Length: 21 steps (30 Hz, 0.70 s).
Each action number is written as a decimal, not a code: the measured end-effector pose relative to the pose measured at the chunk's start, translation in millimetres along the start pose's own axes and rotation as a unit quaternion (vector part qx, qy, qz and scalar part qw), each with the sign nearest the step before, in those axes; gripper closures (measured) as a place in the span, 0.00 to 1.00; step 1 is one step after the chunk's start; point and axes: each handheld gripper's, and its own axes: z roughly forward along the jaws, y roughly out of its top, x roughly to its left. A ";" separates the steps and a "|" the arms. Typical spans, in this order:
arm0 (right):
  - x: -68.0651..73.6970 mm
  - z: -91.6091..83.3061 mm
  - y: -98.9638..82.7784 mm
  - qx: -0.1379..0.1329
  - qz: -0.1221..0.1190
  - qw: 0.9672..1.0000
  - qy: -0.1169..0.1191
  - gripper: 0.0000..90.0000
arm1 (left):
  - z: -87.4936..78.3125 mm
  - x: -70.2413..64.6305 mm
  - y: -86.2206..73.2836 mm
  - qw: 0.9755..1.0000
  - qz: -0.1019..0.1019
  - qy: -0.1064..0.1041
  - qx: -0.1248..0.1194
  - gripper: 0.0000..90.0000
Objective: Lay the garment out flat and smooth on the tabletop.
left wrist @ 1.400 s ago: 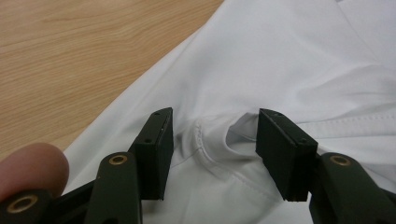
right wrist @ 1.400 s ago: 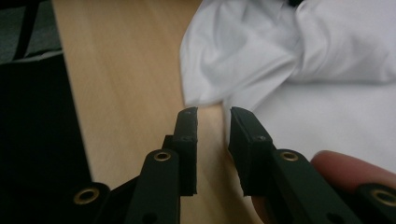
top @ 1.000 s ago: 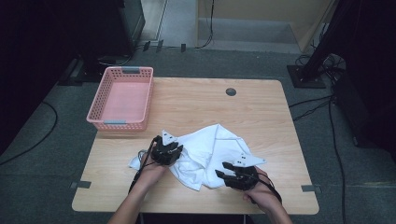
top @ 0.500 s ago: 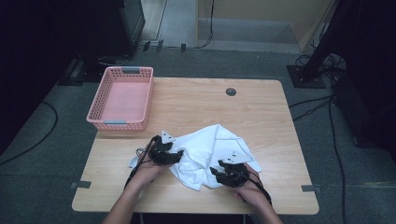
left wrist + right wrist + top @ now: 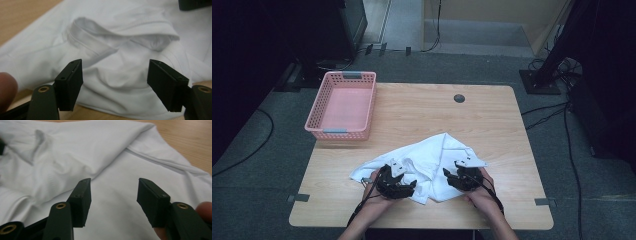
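A crumpled white cloth (image 5: 432,157) lies on the front half of the wooden table (image 5: 422,110). My left gripper (image 5: 404,186) rests at the cloth's front left part and my right gripper (image 5: 452,179) at its front right part. In the left gripper view the left gripper (image 5: 115,72) stands open over a folded hem of the cloth (image 5: 117,47). Its jaws have just been opening, and no fabric is pinched between them. In the right gripper view the right gripper (image 5: 113,195) is open above smooth cloth (image 5: 87,157). Its jaws have also just been opening, with nothing gripped.
A pink plastic basket (image 5: 323,106) stands at the table's far left corner. A dark round cable hole (image 5: 459,98) sits near the far edge. Cables and dark stands ring the table on the floor. The other gripper's black tip (image 5: 195,3) shows at the top right of the left gripper view.
The left gripper has let go of the cloth and drawn back toward the front edge. The cloth's left part now lies flat. The right gripper has shifted slightly left.
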 end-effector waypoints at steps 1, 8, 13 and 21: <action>-2.7 3.0 0.0 -0.002 -0.001 1.000 -0.009 0.49 | 1.6 -2.9 -3.1 1.000 0.001 0.006 0.006 0.31; -8.7 16.7 -5.2 0.012 -0.012 0.999 -0.033 0.39 | 1.1 -11.3 -14.9 1.000 0.019 0.018 0.010 0.24; -13.8 15.4 -6.7 0.014 -0.007 0.999 -0.034 0.35 | -11.2 1.3 -27.0 0.997 0.065 -0.030 0.016 0.24; -18.2 11.4 -9.6 0.015 -0.004 0.999 -0.034 0.34 | -26.1 26.1 -35.1 0.993 0.087 -0.067 0.034 0.24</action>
